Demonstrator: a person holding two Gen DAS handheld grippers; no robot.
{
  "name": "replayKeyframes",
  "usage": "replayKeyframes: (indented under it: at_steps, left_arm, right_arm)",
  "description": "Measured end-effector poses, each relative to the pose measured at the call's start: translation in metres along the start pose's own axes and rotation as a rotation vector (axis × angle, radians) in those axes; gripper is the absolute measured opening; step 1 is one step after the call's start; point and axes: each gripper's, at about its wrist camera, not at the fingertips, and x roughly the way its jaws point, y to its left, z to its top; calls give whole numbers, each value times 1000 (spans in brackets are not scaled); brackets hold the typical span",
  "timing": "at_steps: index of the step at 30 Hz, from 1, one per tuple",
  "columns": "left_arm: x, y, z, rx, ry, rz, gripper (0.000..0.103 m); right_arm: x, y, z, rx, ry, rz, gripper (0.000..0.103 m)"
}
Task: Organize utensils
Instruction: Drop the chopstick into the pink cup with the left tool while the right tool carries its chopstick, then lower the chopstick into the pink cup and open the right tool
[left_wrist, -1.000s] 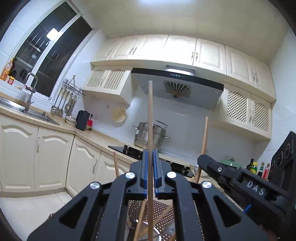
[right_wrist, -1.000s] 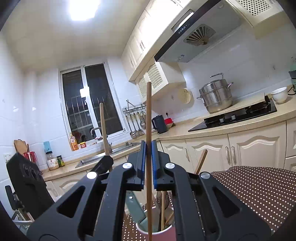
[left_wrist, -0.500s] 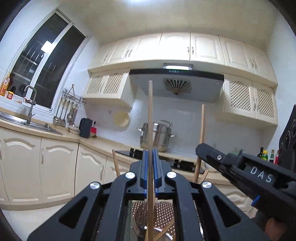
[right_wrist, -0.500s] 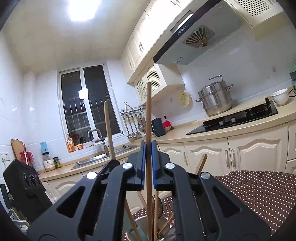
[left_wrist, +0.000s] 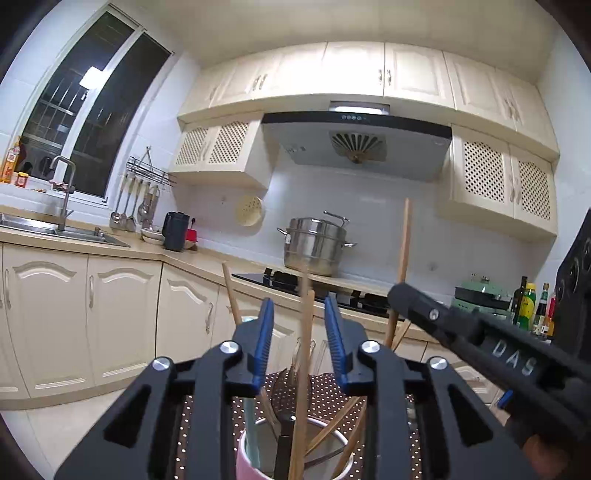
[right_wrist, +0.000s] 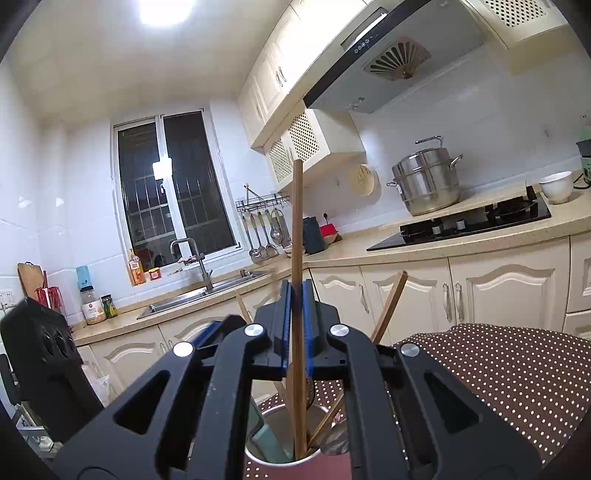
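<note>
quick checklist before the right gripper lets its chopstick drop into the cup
1. Left gripper open, clear of its chopstick: ok.
2. Right gripper shut on its chopstick: ok.
3. Lower end of that chopstick inside the pink cup: ok.
4. Chopstick upright: ok.
5. Tip resting on the cup bottom: cannot tell.
6. Cup standing on the dotted cloth: ok.

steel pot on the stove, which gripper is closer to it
Hard to call. The left gripper, jaws open around a chopstick, and the right gripper, shut on another chopstick, share one cup, far from the steel pot.
</note>
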Motion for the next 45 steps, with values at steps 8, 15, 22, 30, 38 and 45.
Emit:
replayKeyframes:
  at_steps: [8, 15, 22, 30, 38, 45]
  left_arm:
    - [-21, 1, 10, 2, 30, 8, 49]
    - [-43, 4, 21, 70, 68, 87, 64]
    - [-59, 10, 31, 106, 110, 188, 64]
    - [-68, 14, 33, 126, 174, 208, 66]
    - [-82, 17, 41, 119, 189, 211, 68]
    - [-96, 11, 51, 123, 176, 213, 70]
  right_arm:
    - [-5, 9, -1, -19, 22, -11, 7]
    - [-5, 15, -7, -40, 59, -28, 7]
    - [-4, 27, -15, -86, 104, -47, 7]
    - [-2, 37, -20, -105, 155, -67, 7]
    - [-13, 43, -17, -101, 156, -81, 42]
    - [-33, 46, -7, -103, 138, -92, 44]
